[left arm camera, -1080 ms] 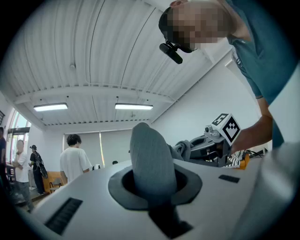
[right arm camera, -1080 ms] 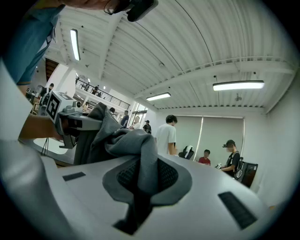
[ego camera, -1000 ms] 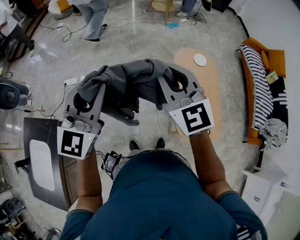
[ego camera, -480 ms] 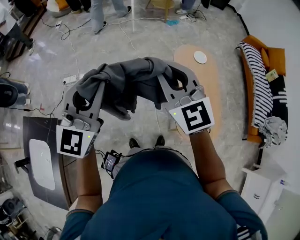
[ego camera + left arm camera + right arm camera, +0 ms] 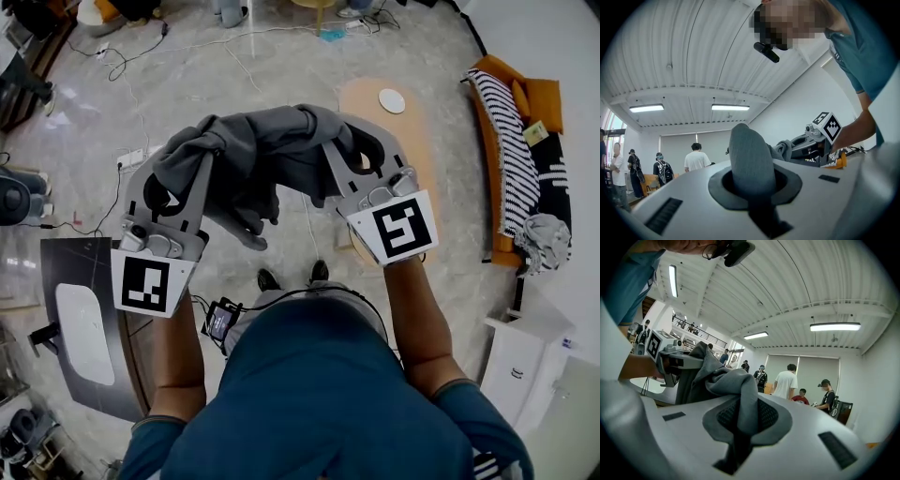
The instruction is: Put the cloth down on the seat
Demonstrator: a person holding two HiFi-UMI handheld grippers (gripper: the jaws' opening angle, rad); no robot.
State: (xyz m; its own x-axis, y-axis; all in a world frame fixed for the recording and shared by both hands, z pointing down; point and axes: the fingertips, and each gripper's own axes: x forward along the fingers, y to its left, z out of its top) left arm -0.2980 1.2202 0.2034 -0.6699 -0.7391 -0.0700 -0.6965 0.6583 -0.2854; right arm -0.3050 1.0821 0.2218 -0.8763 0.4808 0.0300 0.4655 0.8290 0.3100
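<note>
Just beyond the right gripper (image 5: 342,141), an oval wooden table (image 5: 422,150) stands on the glossy stone floor (image 5: 281,66), with a small white disc (image 5: 392,100) near its far end. Outside the left gripper (image 5: 192,159) and nearer the person sits a dark table (image 5: 70,258) bearing a white oval tray (image 5: 82,333). Cables (image 5: 122,58) trail across the floor beyond both. A white cabinet (image 5: 520,361) stands well off the right gripper's outer side. Several people (image 5: 786,380) stand about under strip lights (image 5: 834,326).

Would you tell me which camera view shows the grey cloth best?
The head view: most of the cloth hangs bunched between the left gripper and right gripper. Each gripper view shows only the fold pinched in its own jaws.
</note>
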